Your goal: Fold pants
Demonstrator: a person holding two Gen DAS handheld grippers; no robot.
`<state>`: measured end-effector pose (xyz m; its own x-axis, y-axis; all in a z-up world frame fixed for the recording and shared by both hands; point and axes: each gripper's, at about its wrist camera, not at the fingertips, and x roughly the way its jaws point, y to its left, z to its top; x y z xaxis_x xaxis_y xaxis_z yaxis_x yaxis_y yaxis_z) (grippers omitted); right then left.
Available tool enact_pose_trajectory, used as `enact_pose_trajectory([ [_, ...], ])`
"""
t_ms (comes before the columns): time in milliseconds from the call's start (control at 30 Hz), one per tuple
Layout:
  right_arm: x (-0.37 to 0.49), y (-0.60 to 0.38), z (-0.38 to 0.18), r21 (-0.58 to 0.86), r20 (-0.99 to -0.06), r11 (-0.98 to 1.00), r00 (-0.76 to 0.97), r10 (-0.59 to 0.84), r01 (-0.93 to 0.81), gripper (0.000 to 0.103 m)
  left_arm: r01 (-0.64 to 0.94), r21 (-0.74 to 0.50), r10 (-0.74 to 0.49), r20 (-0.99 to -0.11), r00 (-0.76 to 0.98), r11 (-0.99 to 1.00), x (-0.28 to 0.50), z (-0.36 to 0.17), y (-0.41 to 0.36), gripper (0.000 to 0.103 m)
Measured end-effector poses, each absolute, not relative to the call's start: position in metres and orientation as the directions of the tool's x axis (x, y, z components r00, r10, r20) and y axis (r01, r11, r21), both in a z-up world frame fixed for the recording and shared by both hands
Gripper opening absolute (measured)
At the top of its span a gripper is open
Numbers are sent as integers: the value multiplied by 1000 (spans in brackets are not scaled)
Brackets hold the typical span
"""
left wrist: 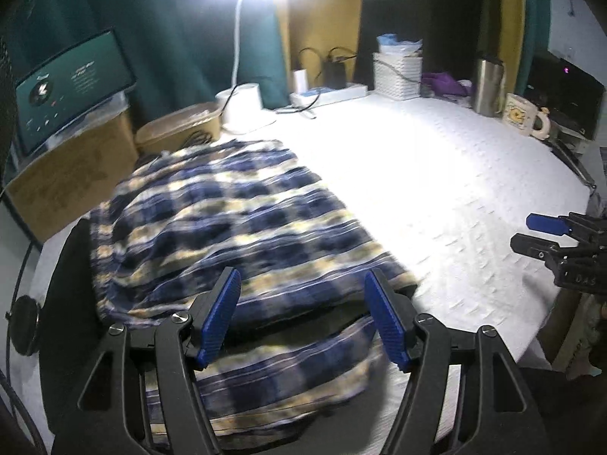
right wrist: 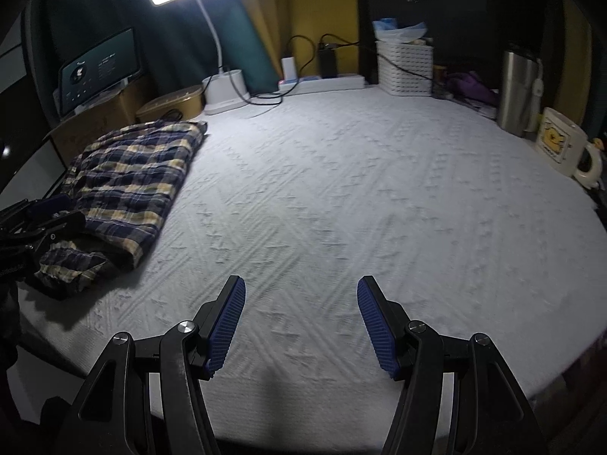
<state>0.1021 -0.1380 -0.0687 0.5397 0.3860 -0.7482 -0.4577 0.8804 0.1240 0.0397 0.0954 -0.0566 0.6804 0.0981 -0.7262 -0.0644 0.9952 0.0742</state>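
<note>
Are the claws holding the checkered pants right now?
No. The left claw is open above the plaid pants, and the right claw is open over the white tablecloth.

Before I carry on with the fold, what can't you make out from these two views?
- Pants: left wrist view is motion-blurred; the near edge is hidden by the left gripper.
- Pants' left edge: right wrist view, hidden by that gripper.
- Monitor: text too small in both views.
- Right gripper: cut off by the left view's edge.
</note>
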Motion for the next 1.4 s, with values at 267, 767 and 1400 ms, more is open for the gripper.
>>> enact_pose_trajectory([
  [267, 98, -170, -53, 99, -724, 905, 594, 351, -414, 64, -26, 52, 54, -684, 727, 998, 40, -40, 74, 69],
  [767, 78, -212, -2, 57, -627, 934, 715, 308, -353, 75, 38, -8, -36, -580, 814, 999, 31, 1, 47, 77],
  [1400, 52, -220, 62, -6, -512, 939, 807, 293, -345, 76, 0, 11, 5, -436, 900, 1000, 3, 50, 47, 85],
])
